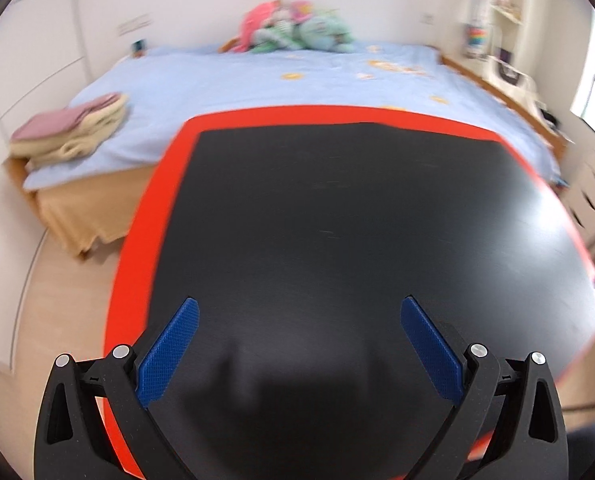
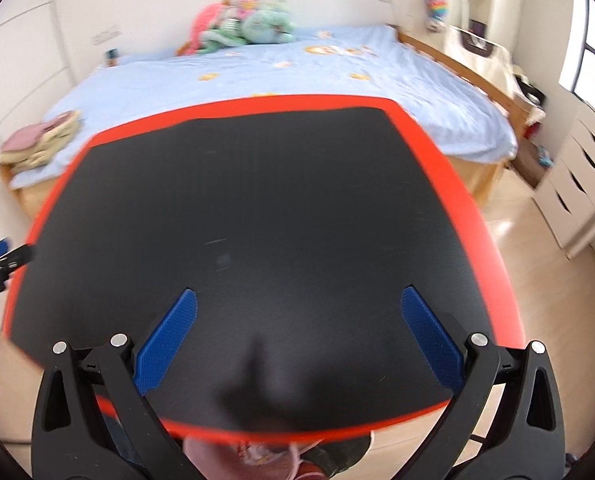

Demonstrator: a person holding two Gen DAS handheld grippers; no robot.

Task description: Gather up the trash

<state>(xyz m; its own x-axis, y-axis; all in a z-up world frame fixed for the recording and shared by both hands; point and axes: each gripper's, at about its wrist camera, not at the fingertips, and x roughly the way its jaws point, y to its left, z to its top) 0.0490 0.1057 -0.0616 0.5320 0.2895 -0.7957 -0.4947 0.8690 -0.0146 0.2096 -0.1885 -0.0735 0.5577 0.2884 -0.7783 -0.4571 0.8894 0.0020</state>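
Left gripper [image 1: 299, 314]: jaws spread wide, nothing between the 2 blue pads [image 1: 169, 354]; touching nothing; held above the black worktop [image 1: 337, 208] with its red border, angled down and forward so the worktop fills the space between and ahead of the jaws. Right gripper [image 2: 299, 304]: jaws likewise wide apart, gripping nothing, pads [image 2: 165, 344] clear of the surface; same forward-down tilt over the worktop, its near red edge just under the jaws. Left gripper's tip pokes in far left of the right jaws in the right wrist view; both well apart. Trash: none can be made out on the worktop or anywhere near either pair of jaws; frames motion-blurred. Beyond the jaws, past the worktop's far edge: bed [image 1: 257, 80] with light blue sheet; plush toys [image 1: 297, 28] at its far end; folded towels [image 1: 69, 128] ahead-left of the jaws on the bed corner; white drawers [image 2: 577, 176] ahead-right in the right wrist view.
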